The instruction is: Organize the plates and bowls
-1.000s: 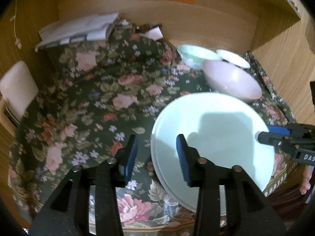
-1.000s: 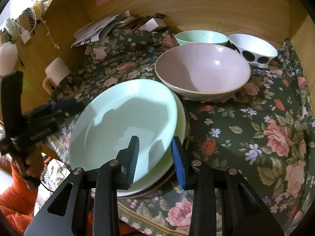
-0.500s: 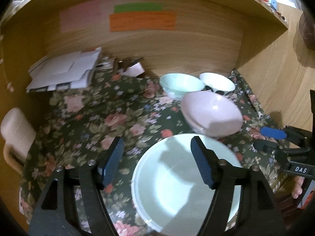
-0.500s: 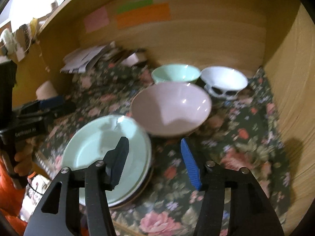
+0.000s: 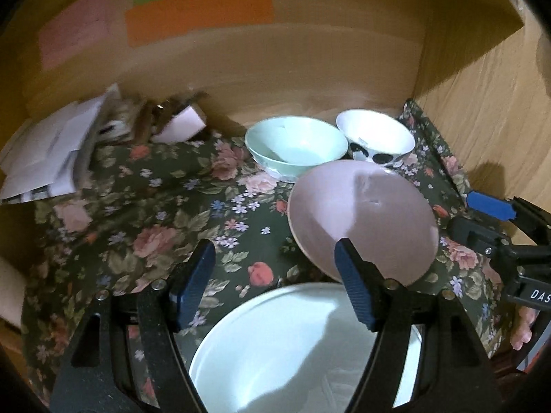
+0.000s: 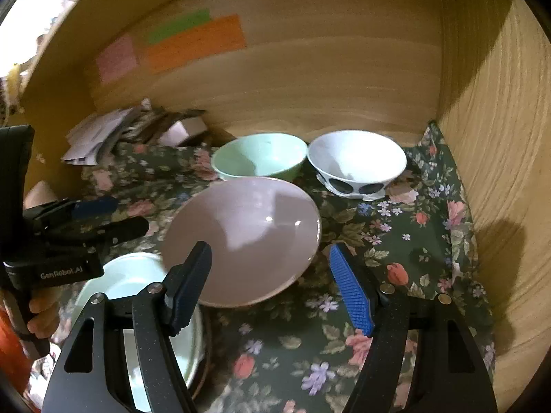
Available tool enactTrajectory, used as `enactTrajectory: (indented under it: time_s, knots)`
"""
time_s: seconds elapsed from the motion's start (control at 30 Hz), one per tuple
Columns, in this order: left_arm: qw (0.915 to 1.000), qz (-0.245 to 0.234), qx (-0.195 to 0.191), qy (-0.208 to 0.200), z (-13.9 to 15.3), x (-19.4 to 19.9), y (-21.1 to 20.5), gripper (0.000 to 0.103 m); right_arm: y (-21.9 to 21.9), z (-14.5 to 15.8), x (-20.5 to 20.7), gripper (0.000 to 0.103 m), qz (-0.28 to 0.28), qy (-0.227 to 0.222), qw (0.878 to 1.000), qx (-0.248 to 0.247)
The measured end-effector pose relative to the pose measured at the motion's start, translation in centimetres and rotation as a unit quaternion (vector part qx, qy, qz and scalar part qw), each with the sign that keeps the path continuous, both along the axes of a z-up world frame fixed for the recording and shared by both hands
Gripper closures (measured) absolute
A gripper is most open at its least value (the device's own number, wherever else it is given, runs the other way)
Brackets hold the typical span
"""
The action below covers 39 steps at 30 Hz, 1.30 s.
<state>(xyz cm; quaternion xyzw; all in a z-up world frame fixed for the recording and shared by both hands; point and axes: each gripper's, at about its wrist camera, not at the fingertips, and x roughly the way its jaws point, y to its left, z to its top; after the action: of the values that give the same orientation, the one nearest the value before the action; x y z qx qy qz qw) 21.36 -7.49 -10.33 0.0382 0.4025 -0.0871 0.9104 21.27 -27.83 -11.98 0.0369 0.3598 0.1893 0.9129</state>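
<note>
So, plate [image 5: 296, 354]: pale mint, round, so no long axis to speak of; lies flat, face up, at the near edge of the floral cloth [image 5: 144, 227]. There looks to be a second rim under it in the right wrist view, can't say for sure.
Plate cut-off: bottom edge runs out of frame in the left wrist view; the right wrist view hides most of it behind gripper parts.
Pink bowl [image 6: 241, 237]: big, shallow, glossy, mouth up, just behind the plate. Rim maybe overlaps the plate's edge, hard to tell.
Mint bowl [image 6: 260, 156]: smaller, upright, behind the pink one near the wooden back wall [image 6: 310, 79].
White bowl [image 6: 356, 165]: dark oval spots on the outside, upright, just right of the mint bowl, close but whether touching I can't tell.
Left gripper [image 5: 275, 285]: jaws have just been opening, now spread wide with nothing clamped; plate sits below the gap, pads clear of it.
Right gripper [image 6: 268, 285]: also just been opening, released, nothing held; pink bowl shows between the fingers but isn't pinched.
Back left: papers [image 5: 51, 151] and clutter, too blurry to make out.
Wall: orange, green and pink notes [image 5: 199, 12], unreadable.
</note>
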Motion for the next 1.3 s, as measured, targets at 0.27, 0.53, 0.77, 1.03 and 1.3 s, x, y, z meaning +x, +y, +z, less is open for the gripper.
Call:
enactTrajectory:
  time_s: [0.27,0.53,0.77,1.03,1.3]
  knots:
    - [0.9994,-0.008,0.004,0.033,-2.5,3.6,-0.8,0.041,-0.1,-2.6,2.9,0.035,-0.01,0.035,0.999,0.013]
    - [0.9976,-0.032,0.003,0.062,-4.0,5.3,-2.1,0.06,0.0,-4.0,4.0,0.063,-0.003,0.055,0.998,0.021]
    - [0.9957,-0.048,-0.002,0.079,-4.9,5.7,-2.9,0.069,0.0,-4.6,4.1,0.071,-0.002,0.065,0.997,0.031]
    - [0.9954,-0.058,0.003,0.077,-5.1,5.4,-3.7,0.071,-0.1,-4.4,4.0,0.075,-0.008,0.067,0.997,0.035]
    - [0.9969,-0.059,0.011,0.051,-4.2,4.7,-3.9,0.071,-0.4,-3.3,3.6,0.075,-0.015,0.053,0.998,0.039]
